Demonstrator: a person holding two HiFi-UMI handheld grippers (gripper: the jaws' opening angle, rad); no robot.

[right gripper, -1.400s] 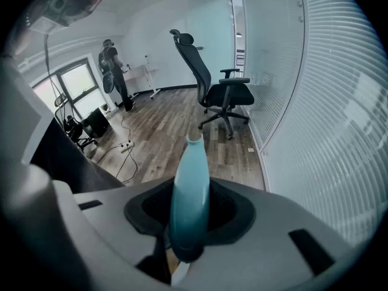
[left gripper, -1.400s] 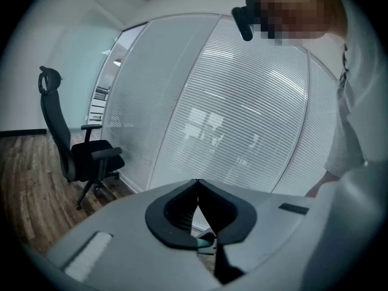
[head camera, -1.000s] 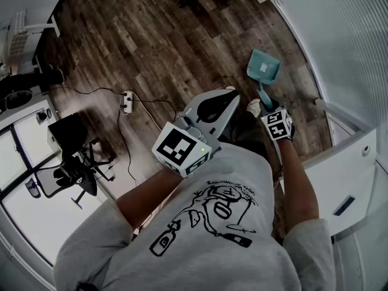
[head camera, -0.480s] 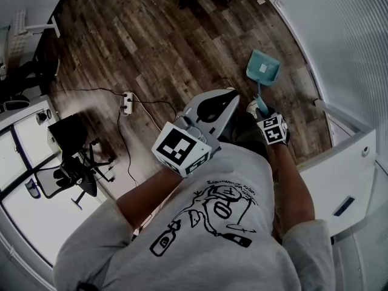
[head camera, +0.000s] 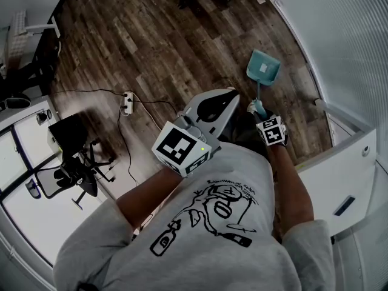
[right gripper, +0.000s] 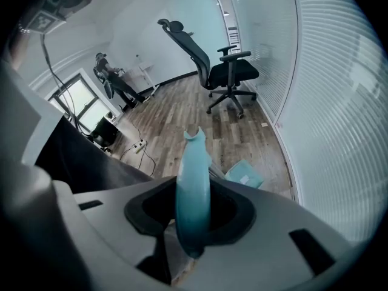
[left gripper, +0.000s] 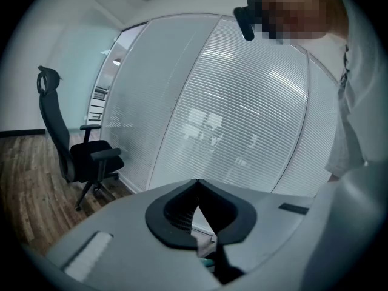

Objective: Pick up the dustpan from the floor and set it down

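Observation:
A teal dustpan [head camera: 264, 68] lies on the wood floor close to the glass wall, its long handle [head camera: 259, 99] running back toward me. My right gripper [head camera: 260, 109] is shut on that handle. In the right gripper view the teal handle [right gripper: 193, 193] stands up between the jaws of the right gripper [right gripper: 193, 223], and the pan [right gripper: 244, 174] shows beyond it on the floor. Whether the pan touches the floor I cannot tell. My left gripper [head camera: 229, 93] hangs in front of my body, shut and holding nothing; in the left gripper view the left gripper [left gripper: 196, 206] has its jaws touching.
A frosted glass wall [head camera: 339, 35] runs along the right, with a white cabinet [head camera: 339, 174] beside me. A power strip [head camera: 127, 100] and its cable lie on the floor at left. Black office chairs [head camera: 73, 162] [right gripper: 215, 71] stand further off.
My right gripper has slid a little along the handle toward the pan and rolled slightly. The pan stays in about the same place. My left gripper has not moved.

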